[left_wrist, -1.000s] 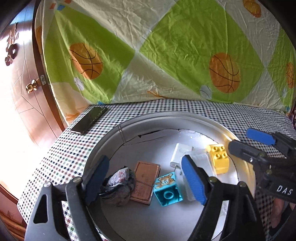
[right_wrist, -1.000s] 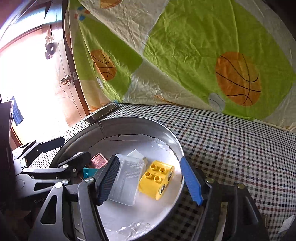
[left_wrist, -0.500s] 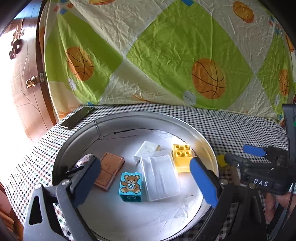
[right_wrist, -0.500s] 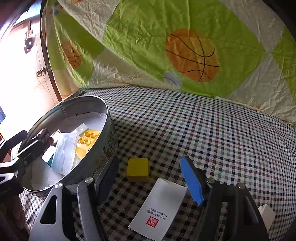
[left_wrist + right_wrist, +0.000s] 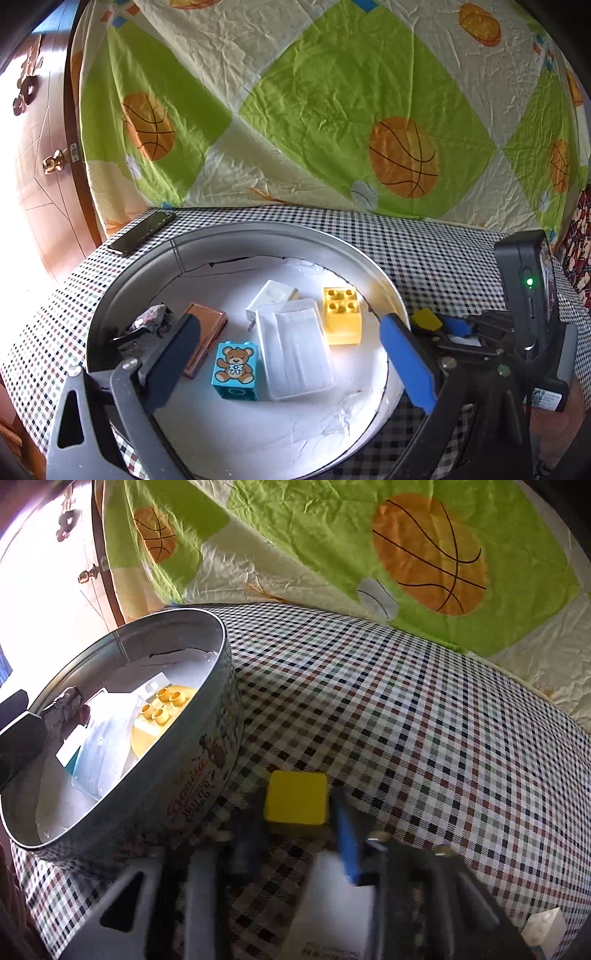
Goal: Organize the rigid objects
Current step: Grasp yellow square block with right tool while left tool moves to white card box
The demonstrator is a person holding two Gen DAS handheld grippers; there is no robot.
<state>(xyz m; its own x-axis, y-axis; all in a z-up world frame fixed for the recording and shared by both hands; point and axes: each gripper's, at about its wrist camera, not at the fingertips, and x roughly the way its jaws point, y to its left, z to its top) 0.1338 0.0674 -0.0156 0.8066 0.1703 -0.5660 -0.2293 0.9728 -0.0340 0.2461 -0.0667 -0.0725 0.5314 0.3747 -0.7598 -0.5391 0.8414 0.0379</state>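
Since half a second ago the right gripper [image 5: 297,834] has dropped down and forward onto the yellow cube [image 5: 296,798], which now fills the gap between its fingers; a second ago it was hanging over the round tin [image 5: 207,775]. The left gripper [image 5: 291,354] has barely shifted and is hovering over the tin's near side.

The step in hand looks like the pick-up of the next loose piece for the tin. In the blurred right wrist view the dark finger is sitting just left of the cube and the blue finger just right of it, much narrower than before. Whether the pads are already pressing the cube, I cannot tell. The cube is resting on the checked tablecloth [image 5: 424,720], just beside the tin's right wall, with a white card [image 5: 332,904] lying nearer, under the gripper.

The left gripper is standing spread wide and holding nothing. Below it the tin is already holding a bear block [image 5: 234,369], a clear plastic case [image 5: 293,352], a yellow studded brick [image 5: 340,315], a white plug adapter [image 5: 271,295], a brown tile [image 5: 205,332] and a dark crumpled lump [image 5: 147,321] at the far left.

The next move is probably calling for a firm squeeze on the cube's two side faces, a lift high enough to clear the tin's rim, then a short carry left to the bare white floor near the brick.
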